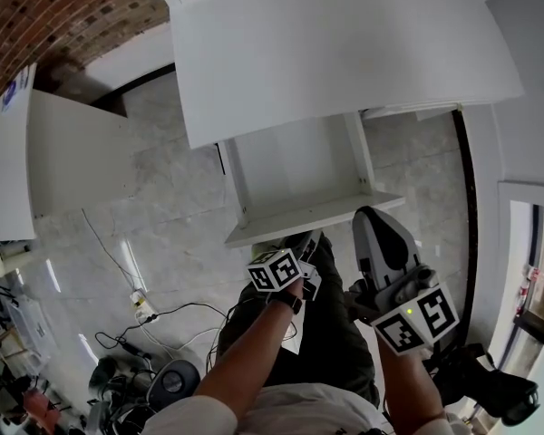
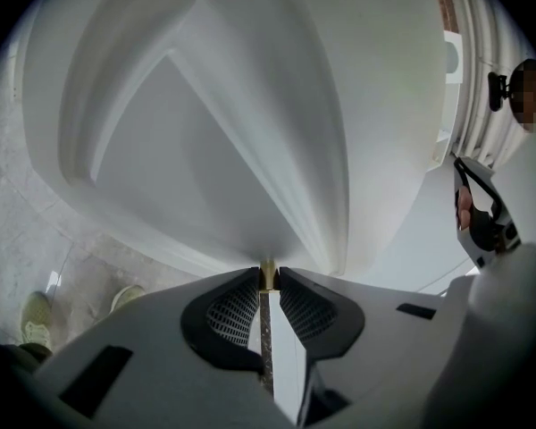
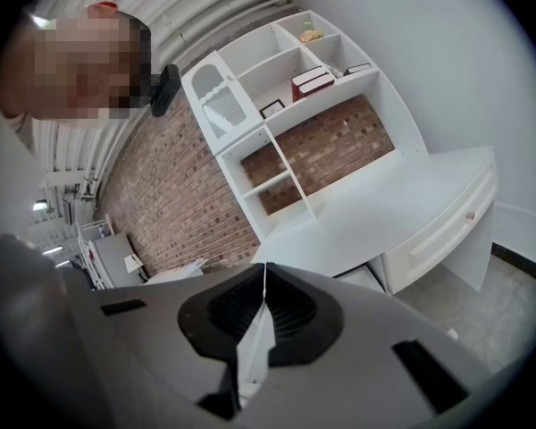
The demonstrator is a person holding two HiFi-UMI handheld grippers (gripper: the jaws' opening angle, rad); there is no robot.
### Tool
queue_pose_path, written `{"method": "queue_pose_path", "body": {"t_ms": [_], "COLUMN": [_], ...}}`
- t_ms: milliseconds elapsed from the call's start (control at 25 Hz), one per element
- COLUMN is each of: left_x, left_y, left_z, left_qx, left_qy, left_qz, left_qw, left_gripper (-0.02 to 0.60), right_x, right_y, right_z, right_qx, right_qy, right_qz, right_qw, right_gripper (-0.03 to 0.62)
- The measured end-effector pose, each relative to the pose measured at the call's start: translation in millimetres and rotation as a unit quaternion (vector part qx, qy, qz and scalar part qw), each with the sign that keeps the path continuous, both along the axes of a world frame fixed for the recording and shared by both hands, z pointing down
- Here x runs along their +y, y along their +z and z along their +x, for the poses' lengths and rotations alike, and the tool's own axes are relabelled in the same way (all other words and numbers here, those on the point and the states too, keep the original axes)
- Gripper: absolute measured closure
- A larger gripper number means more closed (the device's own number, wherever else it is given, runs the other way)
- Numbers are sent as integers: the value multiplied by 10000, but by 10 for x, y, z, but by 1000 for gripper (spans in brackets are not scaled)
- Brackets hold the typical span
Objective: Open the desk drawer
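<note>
The white desk (image 1: pixel 344 53) fills the upper head view, and its drawer (image 1: pixel 299 166) stands pulled out beneath the top, with the drawer front (image 1: pixel 313 217) nearest me. My left gripper (image 1: pixel 306 240) is at that front, shut on the small brass drawer knob (image 2: pixel 266 273), which shows between the tips in the left gripper view (image 2: pixel 266 280). The white drawer front (image 2: pixel 205 150) fills that view. My right gripper (image 1: pixel 372 216) is held beside the drawer at the right, shut with nothing in it (image 3: pixel 264 271) and touching nothing. It looks across the room at the desk (image 3: pixel 384 204).
Cables and a power strip (image 1: pixel 143 310) lie on the marble floor at the left. A white cabinet (image 1: pixel 72 152) stands left of the desk. The person's legs (image 1: pixel 317 324) are just below the drawer front. A brick wall and white shelves (image 3: pixel 286 88) stand behind the desk.
</note>
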State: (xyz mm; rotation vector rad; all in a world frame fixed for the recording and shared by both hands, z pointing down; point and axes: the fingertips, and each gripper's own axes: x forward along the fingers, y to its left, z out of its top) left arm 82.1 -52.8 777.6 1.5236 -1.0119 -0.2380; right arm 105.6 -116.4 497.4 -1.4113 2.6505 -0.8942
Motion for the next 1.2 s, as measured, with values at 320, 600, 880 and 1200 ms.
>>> {"method": "queue_pose_path", "body": {"t_ms": [320, 600, 880, 1200], "left_x": [221, 328, 568, 856], "left_y": [1, -26, 4, -517], "left_z": [82, 131, 217, 272], "left_qx": [54, 78, 190, 54], "left_qy": [166, 550, 994, 1555], "left_qz": [-16, -102, -428, 33], "left_qw": [9998, 9984, 9939, 9878], "left_gripper": [502, 495, 488, 569], "right_x": [160, 225, 285, 436], "right_y": [-30, -45, -156, -259], "right_z": [35, 2, -30, -71], "right_qx": [0, -74, -68, -124], "right_qy": [84, 152, 144, 76], "right_qz": [18, -18, 33, 73], "right_qw": [10000, 9999, 9999, 9999], "right_gripper": [576, 576, 576, 576]}}
